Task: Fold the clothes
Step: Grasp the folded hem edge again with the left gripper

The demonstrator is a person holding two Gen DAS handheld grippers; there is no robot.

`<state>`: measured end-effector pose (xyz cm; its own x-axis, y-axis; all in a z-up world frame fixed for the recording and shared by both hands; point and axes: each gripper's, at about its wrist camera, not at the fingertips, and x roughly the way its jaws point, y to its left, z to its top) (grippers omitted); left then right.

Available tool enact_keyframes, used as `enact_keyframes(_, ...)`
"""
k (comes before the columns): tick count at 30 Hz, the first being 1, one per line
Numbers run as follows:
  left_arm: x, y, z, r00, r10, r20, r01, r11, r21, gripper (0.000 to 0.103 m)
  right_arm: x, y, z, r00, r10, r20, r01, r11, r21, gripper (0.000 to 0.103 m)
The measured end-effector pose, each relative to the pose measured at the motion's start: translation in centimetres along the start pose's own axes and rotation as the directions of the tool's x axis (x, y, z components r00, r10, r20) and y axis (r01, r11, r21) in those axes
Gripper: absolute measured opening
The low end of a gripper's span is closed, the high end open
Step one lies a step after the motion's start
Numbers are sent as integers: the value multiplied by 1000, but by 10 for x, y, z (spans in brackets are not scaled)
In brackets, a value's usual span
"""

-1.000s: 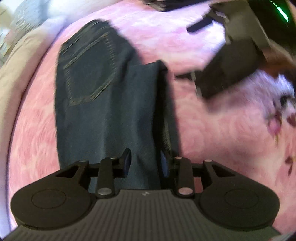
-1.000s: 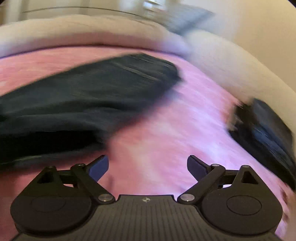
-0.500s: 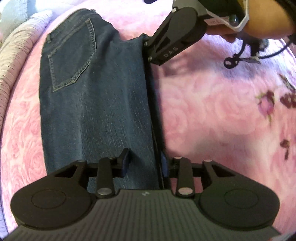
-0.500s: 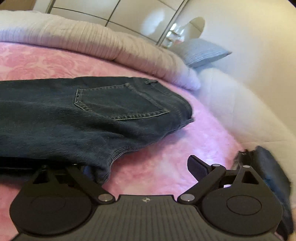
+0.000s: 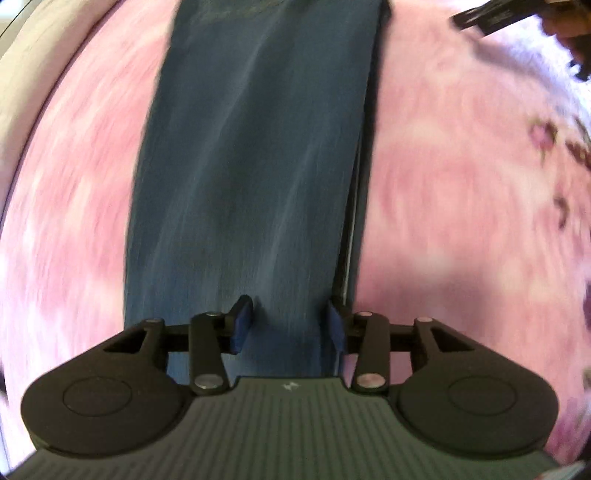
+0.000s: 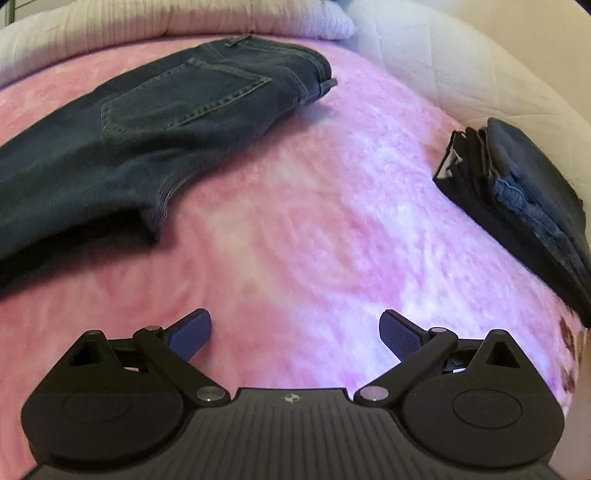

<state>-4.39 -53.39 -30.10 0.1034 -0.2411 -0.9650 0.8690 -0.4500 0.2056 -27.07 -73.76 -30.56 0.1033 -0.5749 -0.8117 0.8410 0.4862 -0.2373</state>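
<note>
Dark blue jeans, folded lengthwise, lie flat on the pink blanket. In the left wrist view the leg runs straight up the frame, blurred by motion. My left gripper points steeply down over the leg. Its jaws are opening, with the right-hand part of the denim between the pads, which do not press on it. In the right wrist view the jeans lie at the upper left, back pocket up. My right gripper stands open over bare blanket, clear of the jeans.
A stack of folded dark jeans sits at the right edge of the blanket. Beige pillows and a white quilt border the far side. The right gripper's body shows at the top right of the left wrist view.
My left gripper slid along the leg away from the pocket end and its jaws widened. My right gripper drew back from the jeans' edge and now hangs over bare blanket.
</note>
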Motion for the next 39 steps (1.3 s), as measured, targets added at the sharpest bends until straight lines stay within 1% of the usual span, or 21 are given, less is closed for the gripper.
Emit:
enact_keyframes(5, -36, 8, -89, 995, 49, -81, -61, 987, -147, 44, -42, 28, -3, 992, 123, 26, -118, 983, -140, 100)
enact_keyframes(7, -53, 11, -131, 993, 66, -98, -84, 978, -193, 45, -61, 52, -2, 981, 191, 36, -180, 961, -209, 100)
enact_keyframes(9, -68, 15, -173, 991, 88, -96, -108, 970, -220, 53, -85, 84, -4, 963, 263, 53, -238, 928, -287, 100)
enact_keyframes(10, -73, 18, -195, 990, 101, -94, -120, 967, -223, 54, -98, 102, -6, 952, 298, 68, -260, 908, -328, 100)
enact_keyframes(14, -77, 39, -270, 990, 127, -57, -135, 972, -192, 54, -153, 179, -27, 912, 392, 118, -301, 839, -453, 100)
enact_keyframes(17, -69, 72, -310, 995, 90, 44, -79, 973, -218, 54, -197, 239, -48, 883, 445, 151, -308, 791, -529, 99)
enact_keyframes(18, -66, 84, -316, 995, 68, 80, -47, 970, -238, 53, -209, 260, -56, 882, 446, 150, -304, 784, -541, 99)
enact_keyframes(21, -63, 117, -323, 985, -19, 169, 67, 956, -285, 49, -237, 321, -82, 903, 417, 107, -305, 796, -522, 99)
enact_keyframes(24, -58, 149, -326, 962, -112, 248, 190, 930, -315, 42, -256, 371, -98, 911, 410, 51, -335, 805, -490, 98)
enact_keyframes(25, -49, 157, -322, 956, -158, 248, 235, 919, -318, 41, -263, 382, -102, 910, 412, 45, -340, 806, -485, 98)
enact_keyframes(26, -39, 163, -318, 951, -204, 234, 273, 907, -320, 34, -268, 393, -107, 910, 412, 47, -338, 805, -488, 99)
enact_keyframes(27, -28, 169, -314, 946, -240, 219, 301, 899, -319, 21, -272, 402, -112, 911, 410, 48, -334, 800, -498, 99)
enact_keyframes(28, -20, 173, -311, 944, -261, 200, 314, 895, -316, 14, -275, 410, -116, 913, 406, 47, -324, 789, -522, 99)
enact_keyframes(30, -17, 181, -311, 947, -254, 199, 306, 901, -307, 9, -278, 426, -126, 916, 397, 47, -297, 755, -584, 98)
enact_keyframes(31, -21, 187, -312, 947, -235, 216, 297, 900, -320, 8, -280, 432, -130, 918, 394, 50, -284, 737, -613, 98)
enact_keyframes(33, -25, 200, -317, 945, -219, 244, 298, 883, -362, 8, -284, 437, -135, 913, 405, 52, -282, 718, -637, 99)
enact_keyframes(34, -24, 200, -317, 943, -233, 239, 308, 883, -354, 8, -286, 438, -137, 908, 417, 50, -292, 713, -638, 99)
enact_keyframes(35, -22, 196, -315, 944, -249, 219, 309, 898, -312, 9, -286, 440, -139, 904, 425, 44, -300, 705, -642, 99)
enact_keyframes(37, -21, 190, -312, 951, -252, 182, 292, 925, -243, 15, -286, 445, -143, 900, 435, 35, -303, 681, -667, 99)
enact_keyframes(38, -21, 191, -312, 953, -248, 174, 284, 930, -232, 23, -286, 450, -146, 897, 440, 36, -300, 667, -682, 99)
enact_keyframes(39, -23, 194, -315, 956, -235, 176, 272, 934, -230, 35, -287, 456, -148, 894, 446, 40, -295, 655, -696, 99)
